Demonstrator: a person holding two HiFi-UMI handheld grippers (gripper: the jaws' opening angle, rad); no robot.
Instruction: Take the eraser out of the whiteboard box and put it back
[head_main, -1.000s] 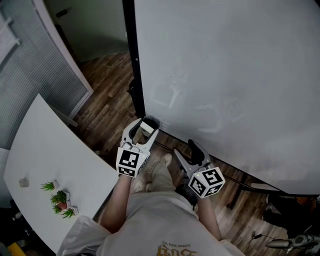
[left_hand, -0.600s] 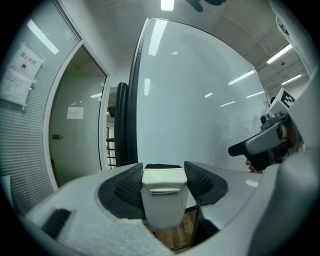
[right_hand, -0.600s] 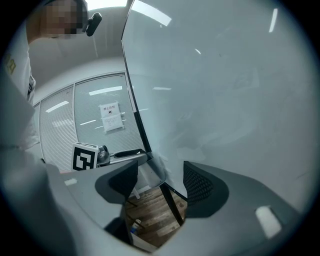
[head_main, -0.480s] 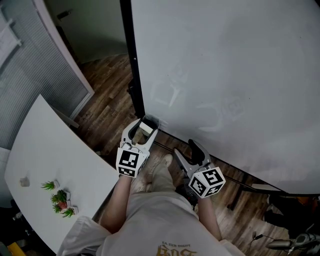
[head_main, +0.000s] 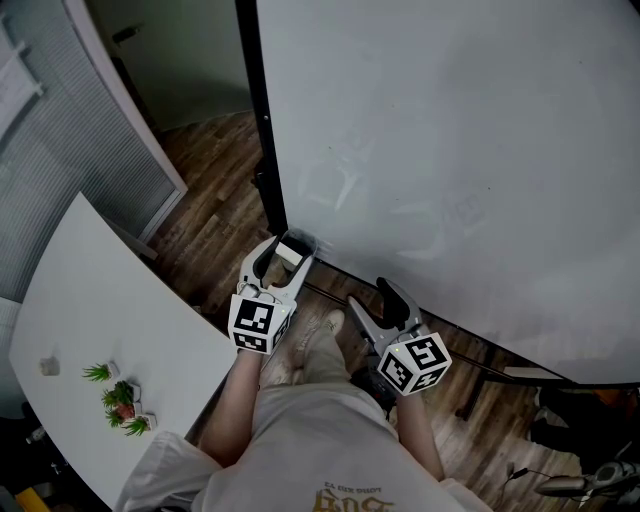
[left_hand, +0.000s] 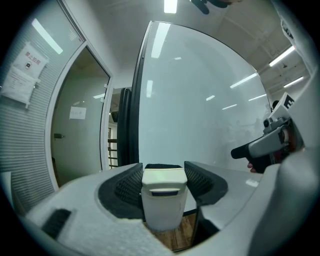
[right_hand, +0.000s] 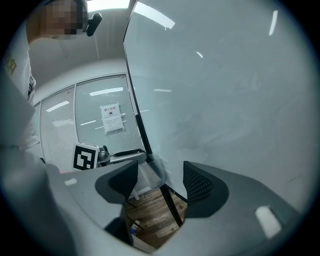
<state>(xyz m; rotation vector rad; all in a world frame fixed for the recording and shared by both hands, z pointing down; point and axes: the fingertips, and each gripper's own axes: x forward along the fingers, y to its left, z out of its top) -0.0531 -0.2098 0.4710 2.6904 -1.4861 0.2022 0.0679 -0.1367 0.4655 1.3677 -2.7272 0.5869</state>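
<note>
The white eraser (left_hand: 164, 195), with a small blue label, stands upright between the pads of my left gripper (left_hand: 164, 172), which is shut on it. In the head view the left gripper (head_main: 284, 252) holds the eraser (head_main: 290, 253) at the whiteboard's lower left corner, right at the translucent box (head_main: 306, 241). That box (right_hand: 154, 173) also shows in the right gripper view, fixed by the board's black edge. Whether the eraser's lower end sits inside it I cannot tell. My right gripper (head_main: 368, 298) hovers to the right, open and empty (right_hand: 160, 177).
The large whiteboard (head_main: 450, 150) fills the right and back, its black frame post (head_main: 262, 120) at its left edge. A white table (head_main: 90, 330) with small plants (head_main: 120, 398) is at the left. Wooden floor and the person's legs lie below.
</note>
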